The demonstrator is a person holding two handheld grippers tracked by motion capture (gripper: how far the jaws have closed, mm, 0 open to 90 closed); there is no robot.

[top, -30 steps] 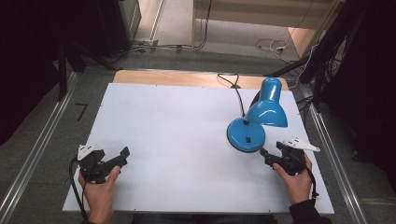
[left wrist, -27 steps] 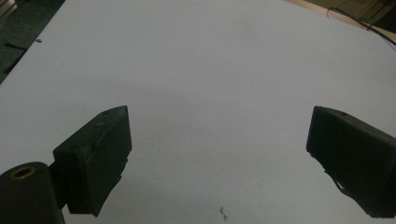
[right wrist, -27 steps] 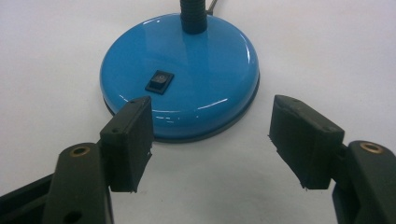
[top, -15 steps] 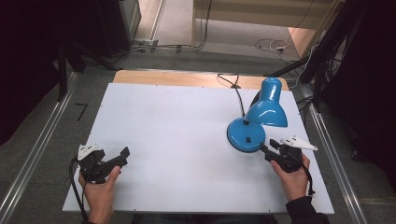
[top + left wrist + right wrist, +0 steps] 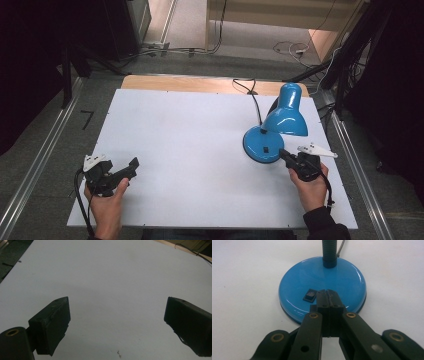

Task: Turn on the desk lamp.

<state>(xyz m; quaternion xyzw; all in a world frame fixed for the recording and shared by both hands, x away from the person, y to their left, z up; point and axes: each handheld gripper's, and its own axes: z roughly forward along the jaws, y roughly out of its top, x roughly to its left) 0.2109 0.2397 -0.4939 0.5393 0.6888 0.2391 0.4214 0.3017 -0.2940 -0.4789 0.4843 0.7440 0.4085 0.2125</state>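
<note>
A blue desk lamp (image 5: pixel 280 120) stands on the right side of the white table (image 5: pixel 185 130), its shade bent down over its round base (image 5: pixel 262 145). A small black rocker switch (image 5: pixel 310 294) sits on the base (image 5: pixel 337 275). My right gripper (image 5: pixel 282 155) is shut with nothing between its jaws. Its tips (image 5: pixel 326 293) hover over the base just right of the switch. Near the front left corner my left gripper (image 5: pixel 131 167) is open and empty; the two pads (image 5: pixel 53 325) stand wide apart above bare table.
The lamp's black cord (image 5: pixel 255 97) runs off the back edge over a wooden strip (image 5: pixel 200 84). Metal rails (image 5: pixel 45 150) flank the table. Cables and dark stands lie on the floor beyond.
My right gripper has moved forward and left, from beside the lamp's base to over its near edge by the switch. The left gripper has stayed in place.
</note>
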